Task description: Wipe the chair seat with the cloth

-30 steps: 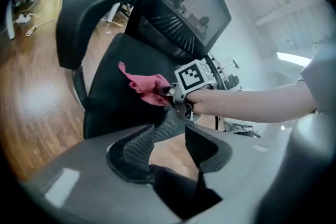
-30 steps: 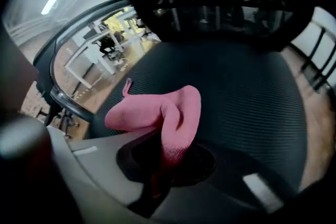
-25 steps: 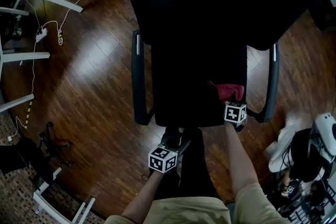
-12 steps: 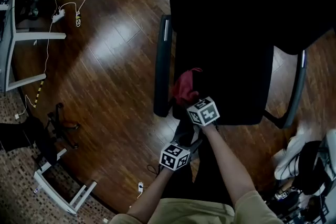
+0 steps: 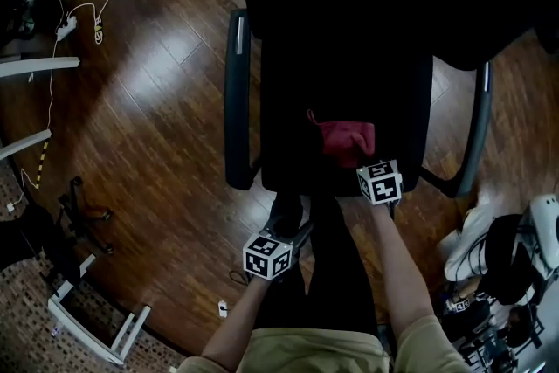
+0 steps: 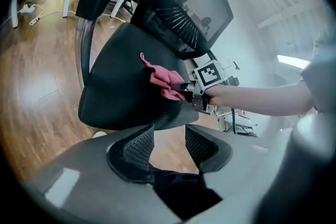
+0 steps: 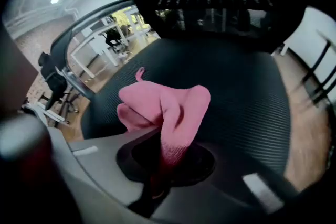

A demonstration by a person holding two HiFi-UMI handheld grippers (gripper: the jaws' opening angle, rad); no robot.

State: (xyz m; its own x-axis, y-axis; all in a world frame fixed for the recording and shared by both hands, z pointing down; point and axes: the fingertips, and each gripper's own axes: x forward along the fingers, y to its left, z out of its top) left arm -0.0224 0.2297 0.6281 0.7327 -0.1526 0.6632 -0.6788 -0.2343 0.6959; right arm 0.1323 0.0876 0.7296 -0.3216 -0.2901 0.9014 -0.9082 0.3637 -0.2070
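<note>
The right hand-held gripper [image 5: 365, 163] pinches pink cloth [image 5: 342, 138] on mesh chair seat [image 7: 236, 86]; left hand-held gripper [image 6: 167, 147] spread; wooden floor [image 5: 157, 118] below.

Tan short-sleeved top [image 5: 301, 355]; forearms [image 5: 395, 262] bare; trousers [image 5: 325, 275] probably black. Left gripper [image 5: 289, 227], right gripper [image 5: 363, 155]: grey, black-and-white marker cubes [image 5: 268, 259].

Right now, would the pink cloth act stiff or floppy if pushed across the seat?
Probably floppy: the cloth bunches in soft folds at the right gripper. Likely light: a thin corner stands up unsupported. May drag on the ribbed seat.
</note>
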